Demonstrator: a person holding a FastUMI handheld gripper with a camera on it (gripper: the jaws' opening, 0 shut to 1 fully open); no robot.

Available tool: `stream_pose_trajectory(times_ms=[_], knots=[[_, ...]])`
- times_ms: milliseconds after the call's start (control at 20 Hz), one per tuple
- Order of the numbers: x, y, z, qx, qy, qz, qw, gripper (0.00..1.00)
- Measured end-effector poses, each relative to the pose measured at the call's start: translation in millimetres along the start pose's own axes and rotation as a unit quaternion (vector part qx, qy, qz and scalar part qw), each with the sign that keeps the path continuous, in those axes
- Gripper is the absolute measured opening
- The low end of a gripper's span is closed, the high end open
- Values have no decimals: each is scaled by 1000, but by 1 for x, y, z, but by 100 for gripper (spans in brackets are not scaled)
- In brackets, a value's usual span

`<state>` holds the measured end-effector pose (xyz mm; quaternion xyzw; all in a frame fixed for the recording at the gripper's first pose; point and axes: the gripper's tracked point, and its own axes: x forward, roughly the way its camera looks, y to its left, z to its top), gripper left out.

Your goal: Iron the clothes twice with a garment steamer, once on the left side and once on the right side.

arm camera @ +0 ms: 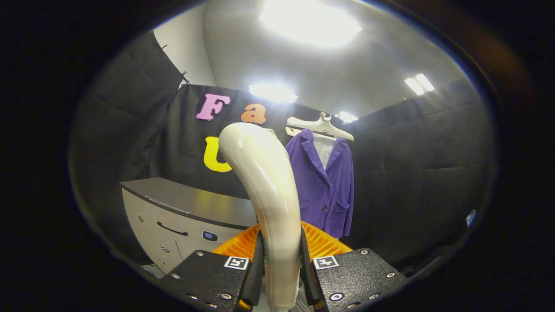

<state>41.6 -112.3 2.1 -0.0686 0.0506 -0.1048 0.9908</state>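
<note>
**Steamer handle clamped, purple jacket hanging beyond**

The gripper (pixel 281 277) has both fingers pressed against the sides of a garment steamer (pixel 269 190), one on each flank of its cream, glossy handle. The handle rises upright from between the fingers, then curves over toward the left at its rounded top. Just behind the fingers, on either side of the handle, an orange ribbed part (pixel 323 242) spreads out; whether it belongs to the steamer or to the gripper cannot be told.

Beyond the steamer and a little to its right hangs a purple jacket (pixel 327 186) on a pale hanger (pixel 321 126), against the black cloth wall. Its lapels lie open over a white lining or shirt at the neck, and a patch pocket shows low on the front. The steamer's handle overlaps the jacket's left edge in the view, but the two are well apart.

To the left, lower down, stands a grey cabinet (pixel 182 212) with a dark drawer handle and a flat top. Ceiling lights (pixel 310 19) glare overhead.
</note>
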Motion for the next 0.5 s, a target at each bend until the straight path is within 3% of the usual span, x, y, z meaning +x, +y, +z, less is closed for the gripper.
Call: stream_pose_trajectory(times_ms=[500], knots=[[-1,10,-9,-3,-3,-4,1000,40]])
